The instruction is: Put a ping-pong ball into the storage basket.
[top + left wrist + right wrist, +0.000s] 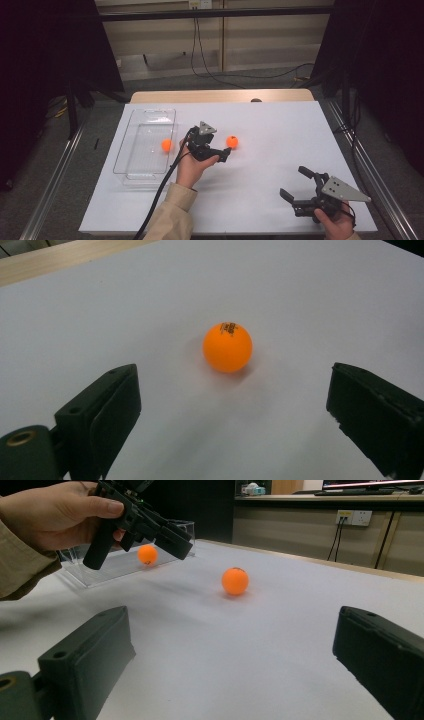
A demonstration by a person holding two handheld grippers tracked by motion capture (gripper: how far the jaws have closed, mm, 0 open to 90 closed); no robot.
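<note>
White paper covers the table (280, 200), with dark curtains hung to either side and a cabled wall behind. One orange ball (232, 142) is seen lying loose on the paper near the middle; a second ball (166, 145) already lies inside the clear tray (131, 131) at the left. The step in hand is judged to be the approach for a pick: the left gripper (226, 154) is held just beside the loose ball, jaws spread wide with nothing between them. For the next move, the jaws would need to be brought forward to straddle the ball and closed gently on its middle (a round, light ball is likely to skid away if nudged off-centre), then carried to the tray.

From the left gripper view, the ball (227, 347) is shown centred ahead of the jaws, and a small printed mark is made out on its top, unreadable. From the right gripper view, the left gripper seems raised slightly off the paper, which the high view does not tell. The right gripper (295, 184) is held apart near the table's front right, jaws spread and empty.
</note>
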